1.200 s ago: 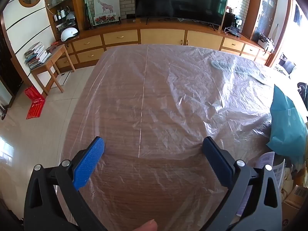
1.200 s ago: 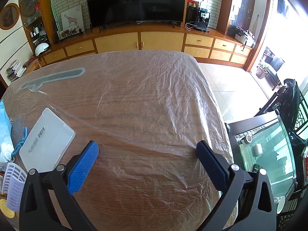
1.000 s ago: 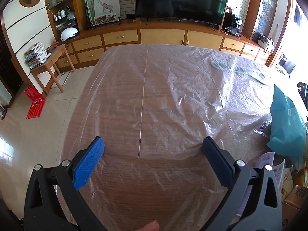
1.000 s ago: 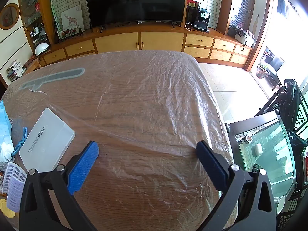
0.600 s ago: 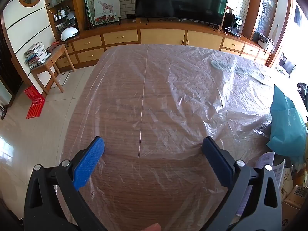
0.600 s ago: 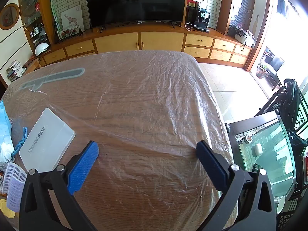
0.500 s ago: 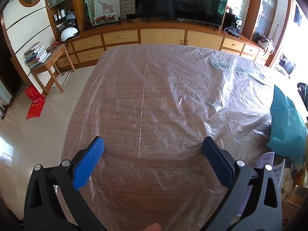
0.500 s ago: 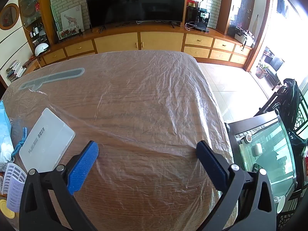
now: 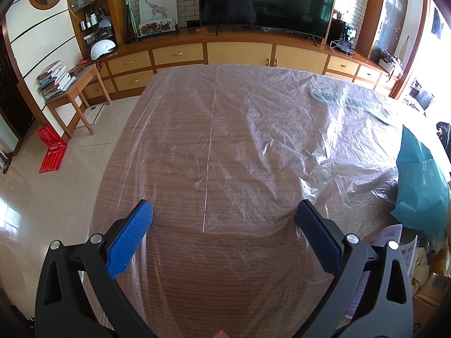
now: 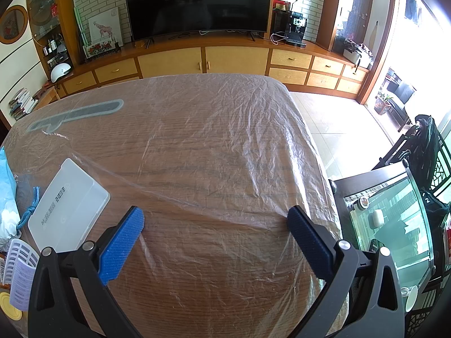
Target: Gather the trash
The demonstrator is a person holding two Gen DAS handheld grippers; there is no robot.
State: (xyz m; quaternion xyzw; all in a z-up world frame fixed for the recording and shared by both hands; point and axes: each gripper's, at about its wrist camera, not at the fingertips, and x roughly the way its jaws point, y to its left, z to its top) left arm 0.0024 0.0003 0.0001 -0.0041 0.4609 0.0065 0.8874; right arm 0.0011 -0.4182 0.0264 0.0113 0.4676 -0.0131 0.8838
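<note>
Nothing moved, both claws (left, right) wide, teal bag rightward.

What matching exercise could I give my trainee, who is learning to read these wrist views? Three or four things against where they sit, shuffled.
Things:
1. white helmet
2. clear plastic box
3. teal bag
4. stack of books

Places:
A. on the small wooden side table
B. on the cabinet top, left of the giraffe picture
C. at the right edge of the left wrist view
D. on the plastic-covered table, left of the right gripper

Pairs: 1-B, 2-D, 3-C, 4-A
</note>
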